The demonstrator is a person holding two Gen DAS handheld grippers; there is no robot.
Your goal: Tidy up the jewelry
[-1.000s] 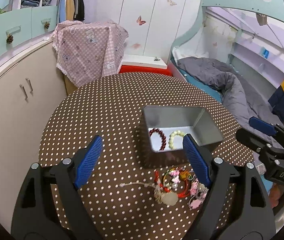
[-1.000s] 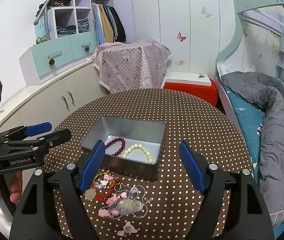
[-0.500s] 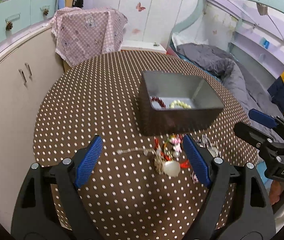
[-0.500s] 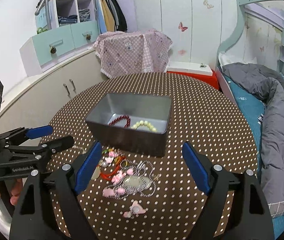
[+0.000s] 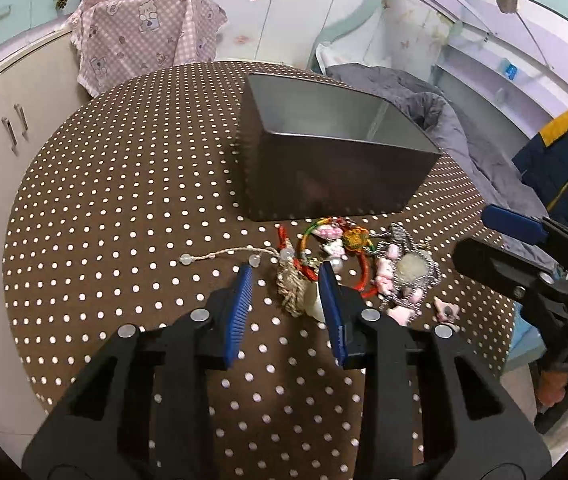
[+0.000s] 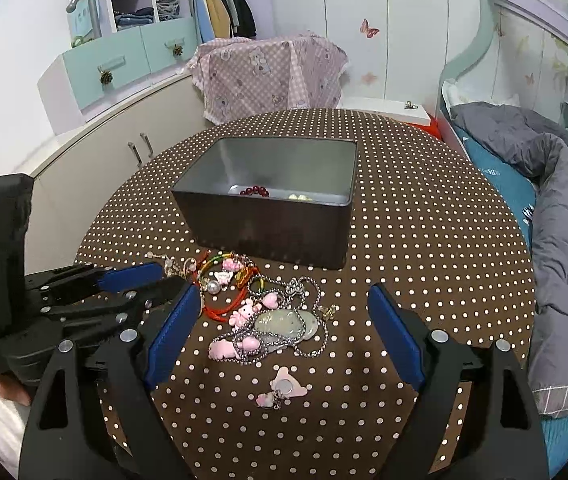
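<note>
We are counting one metal tin (image 6: 271, 216) on one round polka-dot table (image 6: 424, 248). Inside the tin we are seeing two bead bracelets, one dark red (image 6: 255, 191) and one pale (image 6: 300, 197), both mostly hidden by the near wall. Beside the tin we are looking at one tangled heap of jewelry (image 6: 259, 304), where an exact count is escaping us: we are making out one ball-chain necklace (image 6: 308, 292), one pale oval pendant (image 6: 279, 322), one red cord bracelet (image 6: 223, 312) and several pink charms. Apart from the heap we are counting one pink charm pair (image 6: 281, 392). We are holding two grippers, left (image 5: 286, 284) and right (image 6: 279, 308).
</note>
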